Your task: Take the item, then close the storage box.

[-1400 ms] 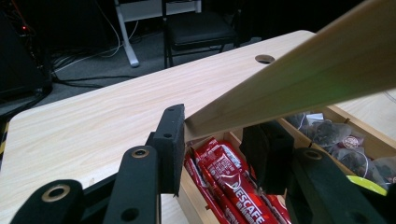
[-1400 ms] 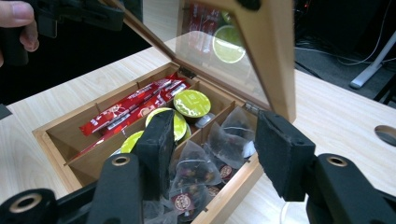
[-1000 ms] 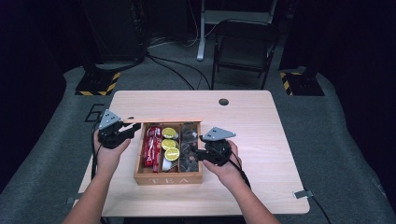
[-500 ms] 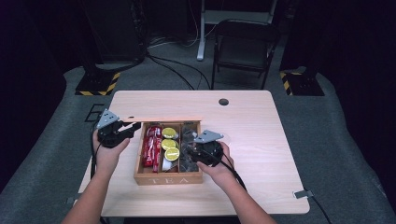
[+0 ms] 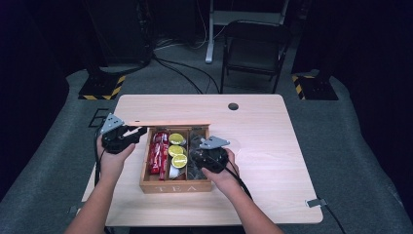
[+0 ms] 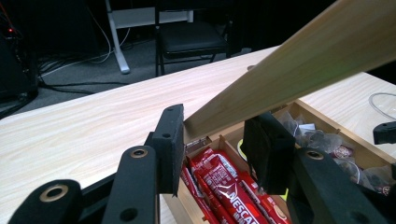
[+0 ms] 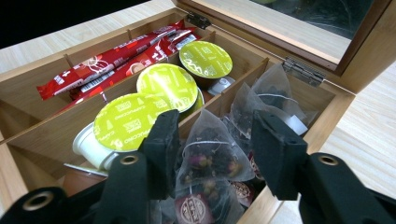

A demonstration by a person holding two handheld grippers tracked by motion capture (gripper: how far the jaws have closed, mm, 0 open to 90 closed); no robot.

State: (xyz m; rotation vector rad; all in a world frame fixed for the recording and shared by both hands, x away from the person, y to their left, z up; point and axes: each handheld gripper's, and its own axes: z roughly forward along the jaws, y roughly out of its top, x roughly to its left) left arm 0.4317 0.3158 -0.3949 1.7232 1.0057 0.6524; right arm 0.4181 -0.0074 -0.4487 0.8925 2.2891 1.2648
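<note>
- Clear pyramid tea bag point(image 7: 210, 156) sits in the tea box's point(image 5: 175, 186) right compartment, near the desk's point(image 5: 272, 146) front edge.
- Right gripper point(image 7: 212, 144) jaws, just been closing, straddle it, not yet pressing.
- Left gripper point(image 6: 212, 140) pinches the raised lid point(image 6: 299, 70).

Readable stuff from my end: the front wall of the wooden box point(image 5: 176, 187) says "TEA" in the high view. I can read "NESCAFÉ" in white on the red stick sachets point(image 6: 227, 190) in the left gripper view. The green capsule lids point(image 7: 127, 122) say "CAPPUCCINO". The tea bag tag point(image 7: 192, 209) has a round logo, too small to read.
</note>
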